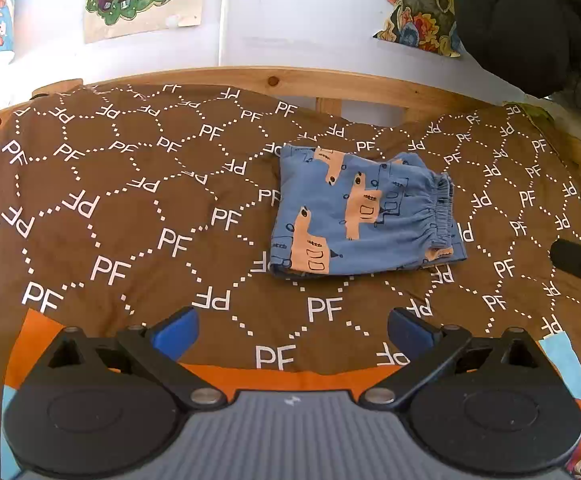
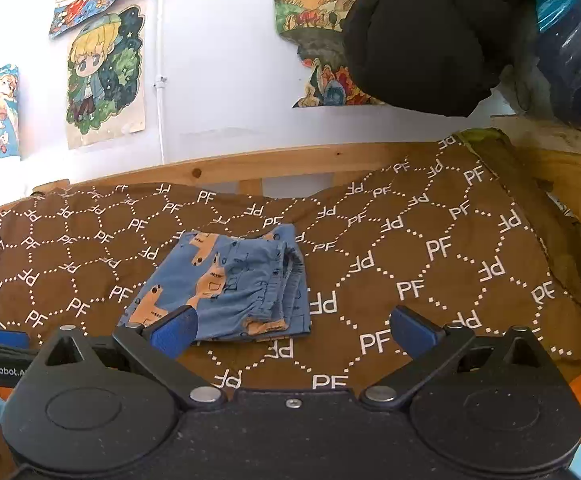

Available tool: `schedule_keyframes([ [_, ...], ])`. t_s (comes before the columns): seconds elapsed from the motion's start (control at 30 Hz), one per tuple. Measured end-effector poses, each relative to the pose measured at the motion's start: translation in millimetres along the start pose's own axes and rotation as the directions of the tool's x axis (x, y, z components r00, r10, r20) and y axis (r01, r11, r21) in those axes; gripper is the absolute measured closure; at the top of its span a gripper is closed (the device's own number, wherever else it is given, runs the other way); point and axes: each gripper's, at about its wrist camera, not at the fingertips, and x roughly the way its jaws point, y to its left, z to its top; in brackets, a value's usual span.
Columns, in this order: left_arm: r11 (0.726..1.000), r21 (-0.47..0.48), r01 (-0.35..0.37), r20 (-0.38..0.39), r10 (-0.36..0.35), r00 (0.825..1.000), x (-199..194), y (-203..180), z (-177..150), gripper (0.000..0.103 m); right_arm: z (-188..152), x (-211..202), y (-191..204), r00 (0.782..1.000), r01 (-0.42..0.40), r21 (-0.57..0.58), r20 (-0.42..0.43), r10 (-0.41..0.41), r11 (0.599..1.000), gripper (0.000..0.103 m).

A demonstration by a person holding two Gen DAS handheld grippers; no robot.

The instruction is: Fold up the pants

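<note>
We see the pants (image 1: 360,216) lying folded into a compact blue block on the brown cover (image 1: 130,208), ahead of both tongs and touched by neither. The left tongs (image 1: 292,330) hang back near the cover's near edge with the jaws spread wide and nothing between them; the pants sit ahead and a little to the right of their gap, well apart from the blue pads (image 1: 176,334). The right tongs (image 2: 292,330) are just as wide open and empty, and from them the pants (image 2: 226,284) lie ahead and to the left, close to the left pad (image 2: 174,332), though we cannot tell whether that pad overlaps the cloth or only stands in front of it. We judge the folding done or nearly so: the elastic waistband (image 1: 440,210) is gathered on the side nearer the right tongs, the layers stack on one another, and both tongs stand off, which suits letting go once a fold is laid. The block sits mid-cover, away from the wooden frame (image 1: 250,76) beyond it, so it has flat support all round. In the right view the waistband edge (image 2: 286,280) looks a little loose and lifted, so if anything remains, we think it is pressing that side flat.
</note>
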Motion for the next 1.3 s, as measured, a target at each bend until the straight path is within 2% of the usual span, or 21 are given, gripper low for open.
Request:
schedule_keyframes([
  [0.6, 1.000, -0.008, 0.004, 0.014, -0.004, 1.000, -4.4, 2.8, 1.8, 0.000, -3.9, 1.2, 4.1, 1.000, -0.028, -0.022, 0.000, 0.028, 0.999, 0.001],
  [0.73, 0.999, -0.032, 0.028, 0.003, -0.028, 1.000, -4.2, 4.6, 1.5, 0.000, -6.7, 3.8, 5.0, 0.999, -0.035, -0.022, -0.007, 0.035, 0.999, 0.001],
  [1.3, 0.998, -0.052, 0.023, 0.001, -0.023, 1.000, -5.1, 5.7, 1.8, 0.000, -9.9, 6.7, 7.2, 0.999, -0.031, -0.040, -0.018, 0.031, 0.999, 0.001],
])
